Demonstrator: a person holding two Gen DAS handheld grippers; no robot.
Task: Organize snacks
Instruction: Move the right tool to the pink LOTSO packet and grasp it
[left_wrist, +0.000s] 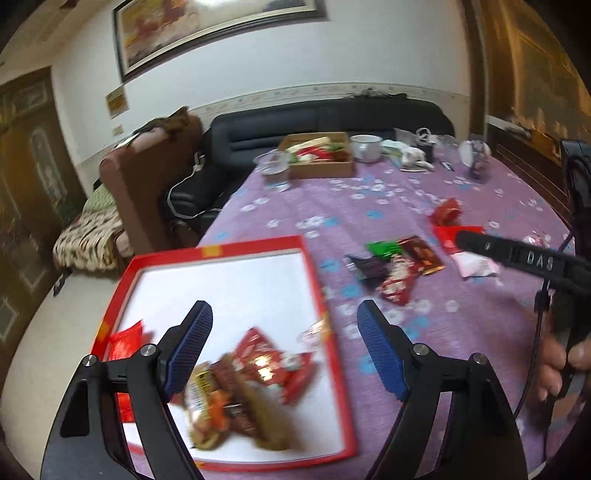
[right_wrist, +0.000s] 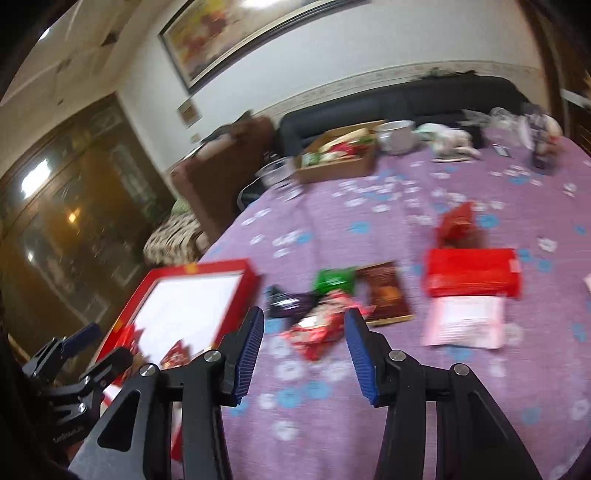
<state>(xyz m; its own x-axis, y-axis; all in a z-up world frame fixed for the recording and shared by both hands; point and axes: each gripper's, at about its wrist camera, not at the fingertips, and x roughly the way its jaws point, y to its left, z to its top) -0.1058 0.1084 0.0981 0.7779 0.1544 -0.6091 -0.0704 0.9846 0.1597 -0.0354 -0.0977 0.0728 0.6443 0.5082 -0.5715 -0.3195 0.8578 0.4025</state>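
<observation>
Motion blur smears much of both views, so no print on any wrapper can be read, and the packets lying in the red-rimmed tray (left_wrist: 258, 245) melt into brown, orange and red streaks. The tray is a shallow rectangular box with a white floor; its near edge is cut off behind the left tongs (left_wrist: 284, 332), whose ribbed blue pads stand wide apart with nothing between them, hovering above the tray's contents. The right tongs (right_wrist: 304, 343) are parted to a moderate gap and also hold nothing; a crinkled red-and-white snack packet (right_wrist: 317, 332) lies on the counter just beyond their tips. Beside it sit a glossy green packet (right_wrist: 332, 278), a dark purple one (right_wrist: 288, 302), a flat brown sachet (right_wrist: 384, 291), a boxy red pack (right_wrist: 472, 273) and a pale pink pouch (right_wrist: 465, 321), all loose on the purple floral cloth (right_wrist: 332, 406). At the counter's far end a cardboard box (left_wrist: 317, 166) holds more snacks, too small to identify. A hand (left_wrist: 554, 365) grips the right tongs' handle at the left view's edge.
</observation>
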